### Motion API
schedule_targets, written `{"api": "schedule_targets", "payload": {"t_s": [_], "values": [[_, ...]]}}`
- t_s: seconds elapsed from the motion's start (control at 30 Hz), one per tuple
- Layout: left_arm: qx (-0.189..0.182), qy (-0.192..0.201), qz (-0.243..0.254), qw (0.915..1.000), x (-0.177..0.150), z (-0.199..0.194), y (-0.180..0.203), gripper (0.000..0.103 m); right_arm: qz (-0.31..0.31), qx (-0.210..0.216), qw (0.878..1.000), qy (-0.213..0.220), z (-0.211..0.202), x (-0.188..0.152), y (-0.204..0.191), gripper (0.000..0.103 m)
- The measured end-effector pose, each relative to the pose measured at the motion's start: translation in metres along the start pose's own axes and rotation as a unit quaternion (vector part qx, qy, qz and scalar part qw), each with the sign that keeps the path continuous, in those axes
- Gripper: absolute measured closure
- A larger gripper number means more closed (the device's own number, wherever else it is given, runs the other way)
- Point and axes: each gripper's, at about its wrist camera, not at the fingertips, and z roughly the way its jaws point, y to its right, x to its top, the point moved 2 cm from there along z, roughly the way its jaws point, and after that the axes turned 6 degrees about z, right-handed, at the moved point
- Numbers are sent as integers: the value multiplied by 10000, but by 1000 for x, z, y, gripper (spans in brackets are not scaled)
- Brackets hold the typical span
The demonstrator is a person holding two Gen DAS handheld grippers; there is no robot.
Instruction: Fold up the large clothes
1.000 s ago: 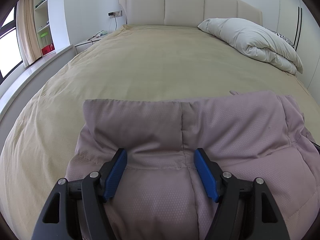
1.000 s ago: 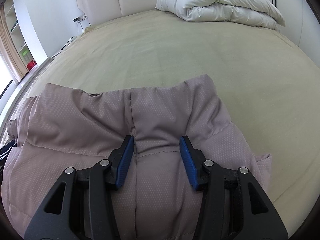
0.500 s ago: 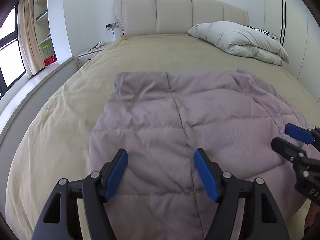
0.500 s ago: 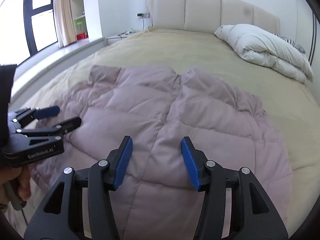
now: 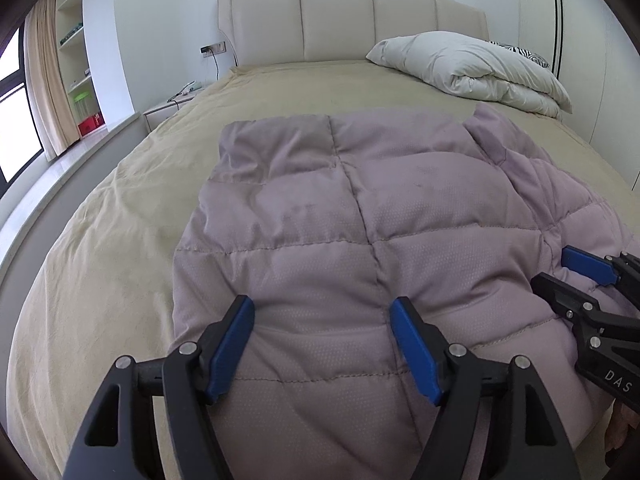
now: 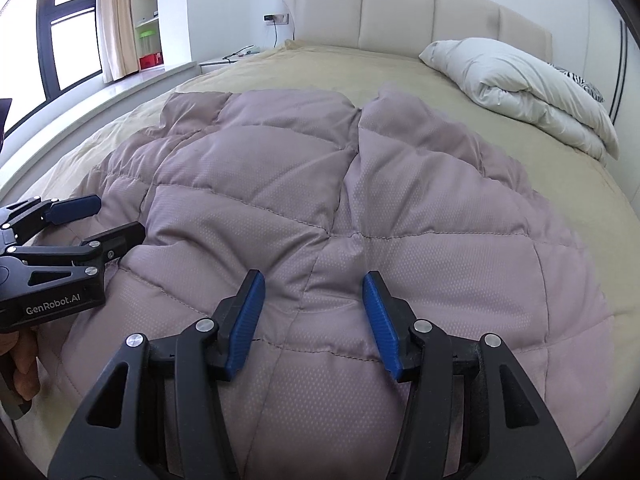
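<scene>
Garment: mauve quilted puffer jacket [image 5: 360, 216] spread flat on tan bed cover [image 5: 100, 248], long axis toward headboard.
L tongs [image 5: 322, 344]: spread, nothing pinched, over near-left hem.
R tongs [image 6: 312, 320]: spread, nothing pinched, over near-right hem; both equally near.

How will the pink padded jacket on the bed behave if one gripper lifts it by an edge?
The jacket will probably hang limp and drape, since it lies in soft wrinkles over the bed. It looks puffy and quilted, so it is likely light for its bulk. Its smooth, faintly shiny fabric may slip from a shallow pinch, so a deep bite seems wiser.
</scene>
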Motion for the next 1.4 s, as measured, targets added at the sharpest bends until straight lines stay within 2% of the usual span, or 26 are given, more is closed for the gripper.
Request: {"api": "schedule_targets", "payload": {"t_s": [0.07,0.1,0.17,0.23,0.3,0.37,0.4,0.47,0.53,0.63,0.7,0.77,0.83,0.87,0.97,1.03,1.17,1.23,1.3,1.4], "values": [[4,68,-58,10000,1,-17,-3,31,220,223,9995,-82,-15,9,9,52],[46,149,-33,9999,1,-26,-3,31,376,194,9991,60,-29,11,18,52],[183,261,92,9995,-4,-38,-1,31,560,-113,9965,614,-60,10,38,50],[310,243,130,9991,-11,-40,-2,31,818,-512,9916,864,-79,2,67,47],[299,160,46,9994,-19,-33,-6,31,1195,-710,9875,743,-82,-11,101,47],[340,140,81,9993,-22,-28,-6,31,1502,-902,9841,291,-68,-29,130,47],[373,118,123,9992,-22,-27,-3,31,1598,-862,9834,-22,-56,-40,141,47],[373,49,126,9992,-20,-23,-2,31,1490,-667,9866,38,-50,-52,145,47],[274,14,38,9996,-20,-21,-7,30,1263,-813,9886,108,-46,-55,140,47],[142,29,-45,9999,-22,-30,-14,30,1408,-787,9869,86,-43,-57,141,47],[73,214,-270,9994,-26,-48,-26,30,1542,-622,9860,83,-49,-53,147,47],[38,458,-691,9966,-35,-68,-49,30,1746,-498,9829,293,-68,-54,158,46],[-20,546,-1203,9912,-44,-76,-75,24,1975,-478,9770,640,-88,-54,169,41],[-78,428,-1445,9885,-49,-73,-87,22,2074,-487,9745,704,-95,-55,176,34],[-512,97,-1971,9790,-61,-55,-112,22,2274,-237,9710,694,-104,-57,195,32],[-913,14,-2235,9704,-63,-46,-120,22,2275,-132,9716,644,-106,-56,204,32],[-1998,-246,-2671,9424,-53,-22,-121,17,2442,394,9663,709,-110,-56,222,22],[-2341,-470,-2753,9313,-48,-5,-121,13,2752,699,9571,584,-100,-54,238,22],[-2468,-679,-2893,9224,-46,13,-124,13,3143,1070,9422,449,-93,-58,256,22],[-2693,-768,-3069,9096,-43,29,-130,12,3529,1541,9226,221,-77,-61,279,22]]}}
